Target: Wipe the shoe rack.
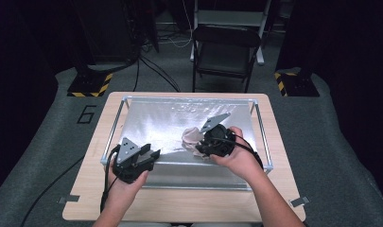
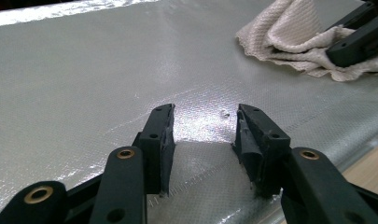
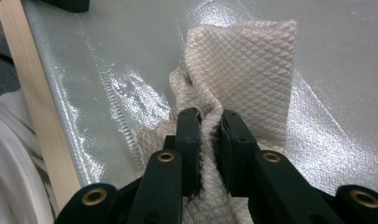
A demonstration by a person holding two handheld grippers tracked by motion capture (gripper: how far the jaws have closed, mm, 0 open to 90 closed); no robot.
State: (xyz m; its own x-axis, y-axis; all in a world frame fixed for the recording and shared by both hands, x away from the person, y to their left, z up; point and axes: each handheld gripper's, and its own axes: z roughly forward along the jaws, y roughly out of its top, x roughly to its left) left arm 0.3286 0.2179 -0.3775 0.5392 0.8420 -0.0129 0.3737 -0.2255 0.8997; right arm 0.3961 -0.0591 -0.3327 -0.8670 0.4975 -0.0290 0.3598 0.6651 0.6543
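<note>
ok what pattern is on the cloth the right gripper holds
The cloth is cream with a quilted diamond weave, clearest in the right gripper view.

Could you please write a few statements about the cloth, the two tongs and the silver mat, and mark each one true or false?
1. The right tongs pinch the cloth. True.
2. The left tongs hold a corner of the cloth. False: their jaws stand apart over the bare mat, with nothing between them.
3. The cloth lies flat and spread out. False: it is bunched and partly lifted.
4. The mat lies on a wooden table. True.
</note>
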